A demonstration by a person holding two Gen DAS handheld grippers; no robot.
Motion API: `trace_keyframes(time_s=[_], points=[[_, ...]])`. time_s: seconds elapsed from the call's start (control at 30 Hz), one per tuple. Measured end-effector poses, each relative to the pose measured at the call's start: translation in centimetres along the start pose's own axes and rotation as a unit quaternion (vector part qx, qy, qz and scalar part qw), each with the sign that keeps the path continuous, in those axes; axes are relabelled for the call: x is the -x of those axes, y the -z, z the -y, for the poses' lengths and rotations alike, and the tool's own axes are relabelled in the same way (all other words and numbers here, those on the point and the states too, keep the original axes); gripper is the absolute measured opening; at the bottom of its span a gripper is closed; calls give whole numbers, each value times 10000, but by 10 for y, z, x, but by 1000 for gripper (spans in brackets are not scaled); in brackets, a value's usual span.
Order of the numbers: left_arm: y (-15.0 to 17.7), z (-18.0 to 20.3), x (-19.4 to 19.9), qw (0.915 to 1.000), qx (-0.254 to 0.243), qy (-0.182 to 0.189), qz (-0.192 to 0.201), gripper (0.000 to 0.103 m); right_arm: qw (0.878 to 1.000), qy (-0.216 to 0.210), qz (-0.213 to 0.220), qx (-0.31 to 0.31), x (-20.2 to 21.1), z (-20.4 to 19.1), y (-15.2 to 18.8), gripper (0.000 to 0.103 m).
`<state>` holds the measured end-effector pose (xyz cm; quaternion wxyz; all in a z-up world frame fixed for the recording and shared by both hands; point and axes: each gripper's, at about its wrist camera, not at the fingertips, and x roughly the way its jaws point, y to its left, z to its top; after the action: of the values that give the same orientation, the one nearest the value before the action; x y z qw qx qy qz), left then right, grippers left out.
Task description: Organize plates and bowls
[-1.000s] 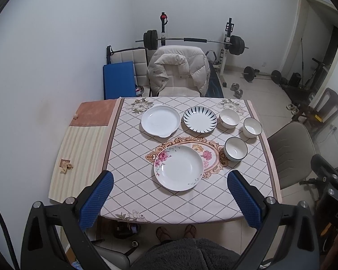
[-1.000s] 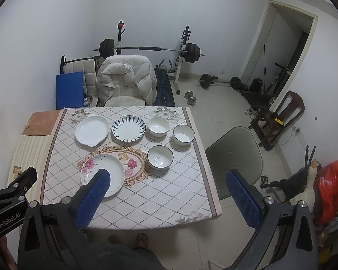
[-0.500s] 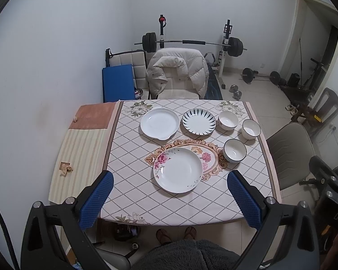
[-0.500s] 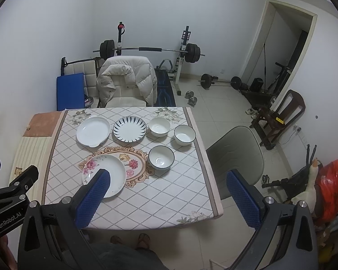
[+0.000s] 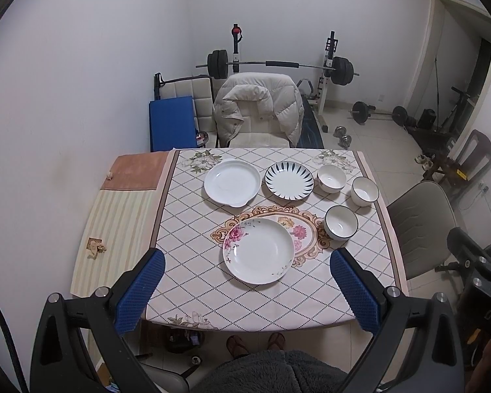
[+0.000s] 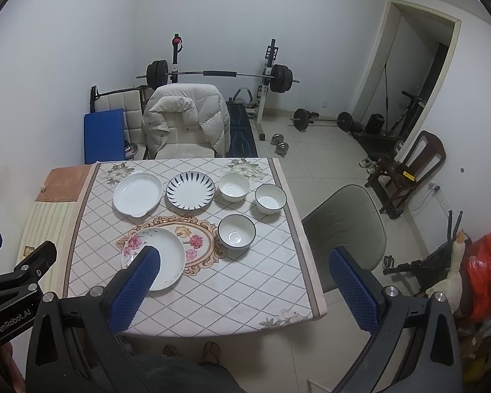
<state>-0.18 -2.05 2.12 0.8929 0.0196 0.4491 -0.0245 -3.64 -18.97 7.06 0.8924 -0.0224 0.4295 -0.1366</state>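
Observation:
A floral plate [image 5: 258,250] [image 6: 160,258] lies near the front of the table. A plain white plate [image 5: 232,182] [image 6: 137,193] and a blue-striped plate [image 5: 289,180] [image 6: 190,190] lie at the back. Three white bowls sit on the right: a dark-rimmed bowl [image 5: 341,222] [image 6: 236,231], a far bowl [image 5: 331,178] [image 6: 234,186] and a right-edge bowl [image 5: 364,191] [image 6: 270,198]. My left gripper [image 5: 247,281] and right gripper [image 6: 242,278] are open, empty, held high above the table's front edge.
The table [image 5: 193,281] has a diamond-pattern cloth. A chair with a white jacket [image 5: 258,111] stands behind it and a grey chair [image 5: 419,219] to the right. A striped side surface [image 5: 114,229] adjoins the left. Weights and a barbell rack [image 5: 278,65] stand at the back.
Both grippers have shifted slightly; the table sits a little higher in the views. No object on the table has moved.

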Motion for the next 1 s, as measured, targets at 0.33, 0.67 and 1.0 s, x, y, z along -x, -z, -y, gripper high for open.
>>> trace_keyframes(time_s=[0.33,0.67,1.0], points=[[-2,-1,0,10000,21,-11,24,103,10000,-28,33,0,-3,0,-1,103],[-8,-7,-49,9997,-12,-203,-93,103,9996,-296,-24,-24,-61,4,-7,103],[7,-55,-286,9824,407,-617,-1714,102,9688,-1149,-2172,333,-326,-50,20,103]])
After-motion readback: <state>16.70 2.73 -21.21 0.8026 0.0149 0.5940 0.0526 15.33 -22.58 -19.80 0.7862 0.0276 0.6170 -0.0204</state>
